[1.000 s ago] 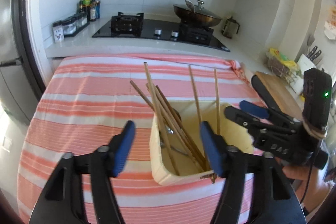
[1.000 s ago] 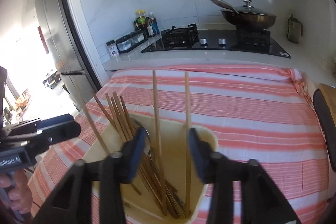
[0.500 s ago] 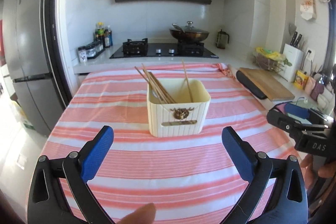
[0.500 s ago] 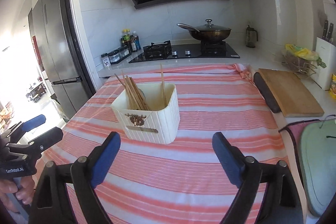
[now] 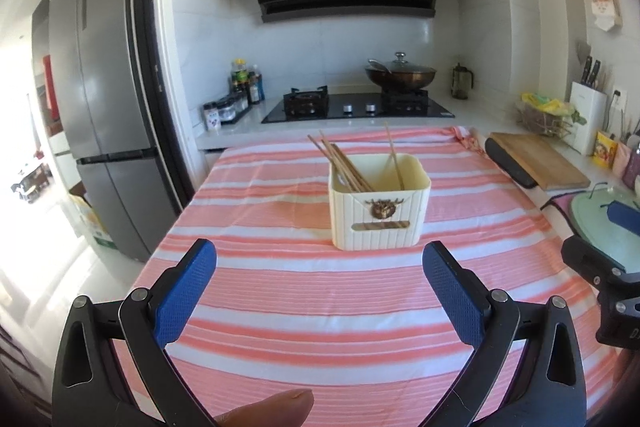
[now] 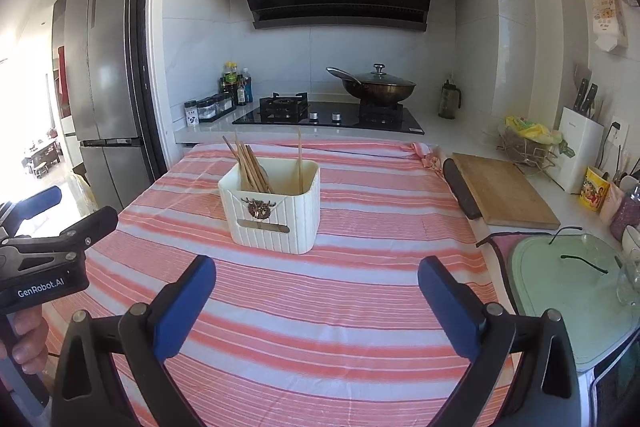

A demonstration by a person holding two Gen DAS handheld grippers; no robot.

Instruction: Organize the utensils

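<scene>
From my left wrist view, the left gripper (image 5: 320, 291) hangs spread wide, holding nothing, with the cream utensil holder (image 5: 379, 205) of chopsticks (image 5: 346, 167) at 12 o'clock on the striped surface (image 5: 280, 307). My right wrist view alone shows the green board (image 6: 576, 291) at 3 o'clock; the right gripper (image 6: 316, 301) is released too.

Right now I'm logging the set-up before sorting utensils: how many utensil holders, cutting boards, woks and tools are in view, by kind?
cream utensil holder: 1
wooden cutting board: 1
lidded wok: 1
tools: 2 (left tool, right tool, both open and holding nothing)
Total: 5
</scene>
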